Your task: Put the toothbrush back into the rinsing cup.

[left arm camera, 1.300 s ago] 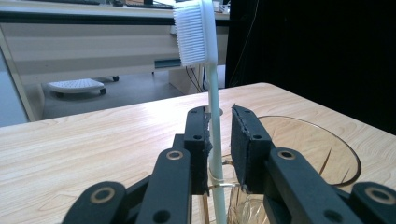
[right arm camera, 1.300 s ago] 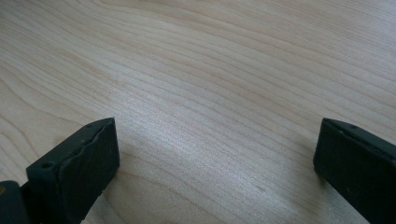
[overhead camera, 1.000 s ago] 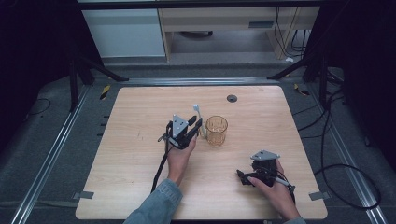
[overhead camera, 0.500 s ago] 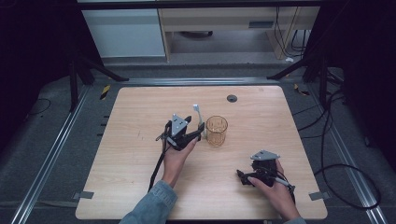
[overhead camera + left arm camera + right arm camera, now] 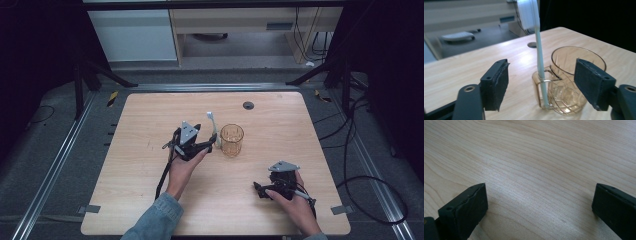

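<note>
Now left gripper [image 5: 541, 82], jaws just opening, spread clear of toothbrush [image 5: 539, 57] standing through cup [image 5: 574, 82] handle; next, withdraw cleanly.

Between the left gripper's [image 5: 541, 85] black pads stands a pale mint toothbrush [image 5: 539, 65] with a white head, against an amber, diamond-patterned glass mug [image 5: 566, 82]. Beneath lies the light wood-grain table [image 5: 544, 157].

We see the left tool [image 5: 541, 82] has just opened its jaws, freeing the toothbrush [image 5: 539, 50] propped against the cup [image 5: 569, 82].
</note>
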The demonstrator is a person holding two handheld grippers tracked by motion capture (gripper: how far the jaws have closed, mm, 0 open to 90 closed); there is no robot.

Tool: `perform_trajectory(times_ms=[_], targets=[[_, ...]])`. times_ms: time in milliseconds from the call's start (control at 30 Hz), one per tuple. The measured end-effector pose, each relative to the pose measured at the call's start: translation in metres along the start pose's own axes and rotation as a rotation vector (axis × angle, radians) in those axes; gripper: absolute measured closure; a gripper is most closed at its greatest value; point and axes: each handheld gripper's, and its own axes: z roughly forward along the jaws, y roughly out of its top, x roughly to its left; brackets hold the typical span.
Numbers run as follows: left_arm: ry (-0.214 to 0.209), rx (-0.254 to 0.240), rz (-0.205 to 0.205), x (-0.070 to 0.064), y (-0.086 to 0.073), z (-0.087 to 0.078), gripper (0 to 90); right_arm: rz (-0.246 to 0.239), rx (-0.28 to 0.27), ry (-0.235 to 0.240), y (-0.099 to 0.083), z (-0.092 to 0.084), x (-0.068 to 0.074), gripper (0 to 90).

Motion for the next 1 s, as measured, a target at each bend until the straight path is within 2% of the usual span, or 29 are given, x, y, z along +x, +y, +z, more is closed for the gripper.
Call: perform_trajectory(times_ms=[200, 233, 300, 433, 700, 1000], targets=[[-0.040, 0.061, 0.036, 0.000, 0.003, -0.001, 16.6, 0.000, 0.000, 0.000, 0.000, 0.000, 0.000, 0.6], [-0.048, 0.092, 0.038, 0.000, 0.004, -0.001, 15.2, 0.000, 0.000, 0.000, 0.000, 0.000, 0.000, 0.6], [-0.062, 0.123, 0.036, 0.001, 0.004, -0.001, 11.6, 0.000, 0.000, 0.000, 0.000, 0.000, 0.000, 0.6], [-0.081, 0.154, 0.027, 0.001, 0.002, -0.001, 8.2, 0.001, 0.000, 0.000, 0.000, 0.000, 0.000, 0.6], [-0.117, 0.229, 0.029, -0.001, -0.001, -0.005, 7.3, 0.000, 0.000, 0.000, 0.000, 0.000, 0.000, 0.6], [-0.147, 0.255, 0.066, -0.007, 0.000, -0.012, 7.0, 0.001, 0.000, 0.000, 0.000, 0.000, 0.000, 0.6]])
